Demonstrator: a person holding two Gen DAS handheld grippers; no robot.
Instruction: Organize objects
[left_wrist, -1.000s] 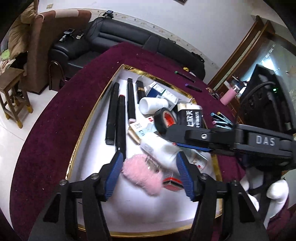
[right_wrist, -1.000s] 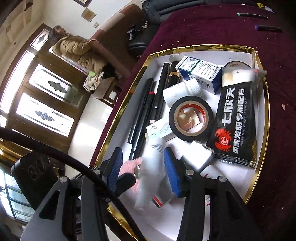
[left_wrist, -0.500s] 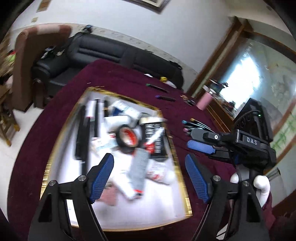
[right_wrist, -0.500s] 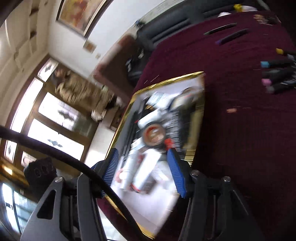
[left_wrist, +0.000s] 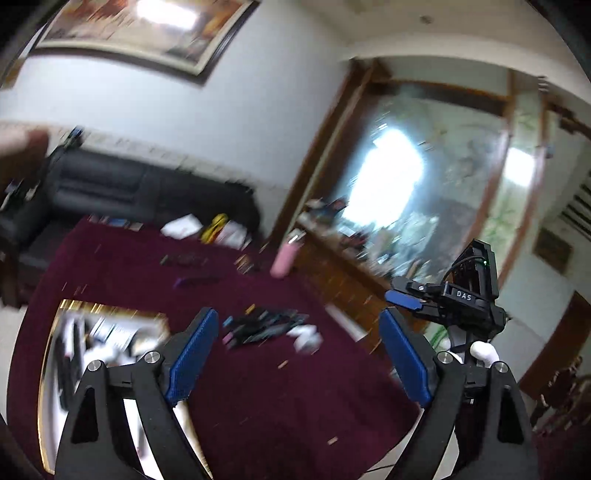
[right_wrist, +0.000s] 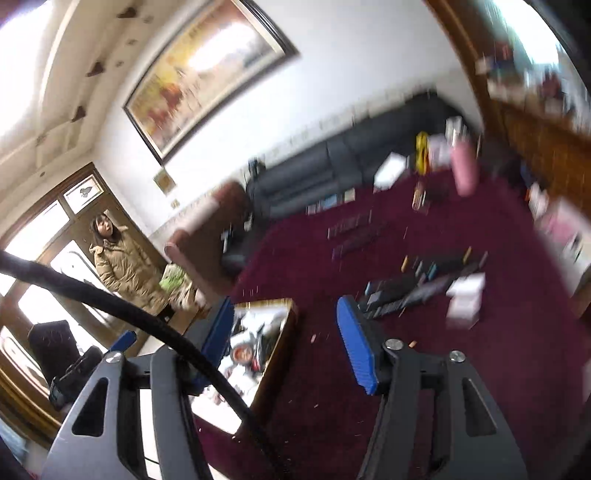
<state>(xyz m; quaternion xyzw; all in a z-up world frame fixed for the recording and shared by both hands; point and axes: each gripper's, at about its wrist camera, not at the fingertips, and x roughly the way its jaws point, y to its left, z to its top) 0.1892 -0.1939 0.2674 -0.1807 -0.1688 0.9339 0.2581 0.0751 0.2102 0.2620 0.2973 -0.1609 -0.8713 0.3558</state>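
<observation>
Both views are smeared by motion blur, so small things are hard to make out. In the left wrist view the left tool fills the bottom of the frame with its blue-padded jaws spread wide and nothing between them, held above the dark red tabletop. The gold-rimmed tray sits at the lower left of that frame, partly hidden behind the left jaw, its white floor crowded with blurred items that cannot be told apart. A loose bunch of pens lies on the cloth near the centre, just right of the tray, with a small white object beside it. A pink bottle stands further back near the tabletop's far edge. The right tool shows at the right of this frame, raised, its blue tip pointing left. In the right wrist view the right tool is likewise open and empty at the bottom of the frame; the tray lies between its jaws at lower centre, the pens are at centre right, and the pink bottle is at upper right. A black sofa runs behind the tabletop, and a person in a tan coat stands at the left.
</observation>
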